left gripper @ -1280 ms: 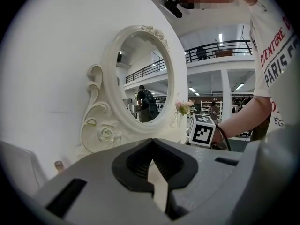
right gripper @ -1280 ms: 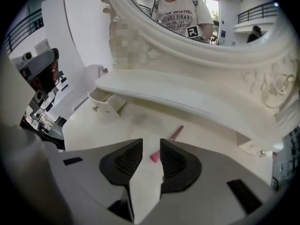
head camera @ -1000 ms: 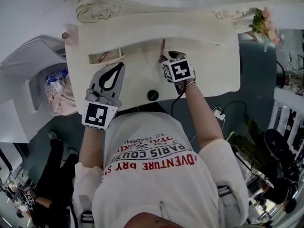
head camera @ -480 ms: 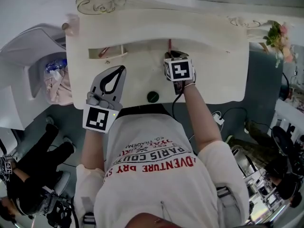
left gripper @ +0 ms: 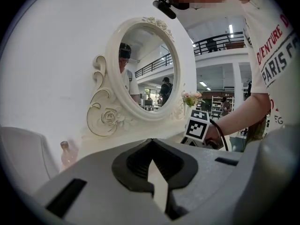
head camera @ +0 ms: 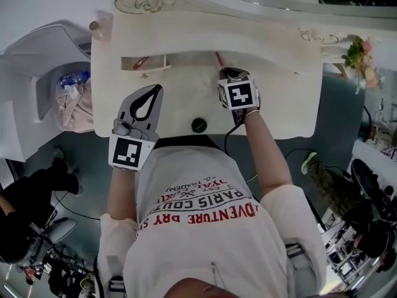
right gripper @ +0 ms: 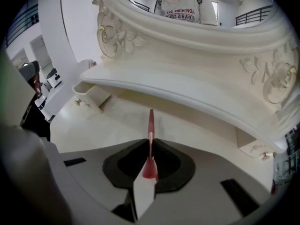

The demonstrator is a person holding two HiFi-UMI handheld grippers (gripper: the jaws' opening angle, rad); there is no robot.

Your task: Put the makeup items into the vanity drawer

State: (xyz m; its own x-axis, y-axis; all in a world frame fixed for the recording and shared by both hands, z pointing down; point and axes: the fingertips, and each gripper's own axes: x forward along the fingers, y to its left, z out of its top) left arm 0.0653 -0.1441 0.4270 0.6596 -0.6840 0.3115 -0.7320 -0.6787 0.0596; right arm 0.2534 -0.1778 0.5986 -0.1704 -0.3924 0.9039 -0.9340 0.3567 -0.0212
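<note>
A thin red makeup brush [right gripper: 150,125] lies lengthwise on the cream vanity top [head camera: 279,98], its tip pointing at the back shelf. My right gripper [right gripper: 150,144] is closing on its near end, and the pads pinch the handle. From the head view the brush [head camera: 218,59] sticks out beyond the right gripper [head camera: 228,74]. A small drawer [head camera: 144,63] stands open at the back left with a pinkish item [head camera: 140,61] inside. My left gripper [head camera: 155,90] rests shut and empty on the vanity, below that drawer.
A dark round lid [head camera: 198,125] sits near the vanity's front edge between the grippers. A pink bottle [head camera: 99,27] stands at the back left corner. An oval mirror [left gripper: 140,69] rises behind. Flowers [head camera: 360,54] are at the right end, and a closed drawer [right gripper: 253,144] at the right.
The right gripper stays over the brush's near end and hardly moves. The left gripper holds still. The head view has swung a little to the left.
</note>
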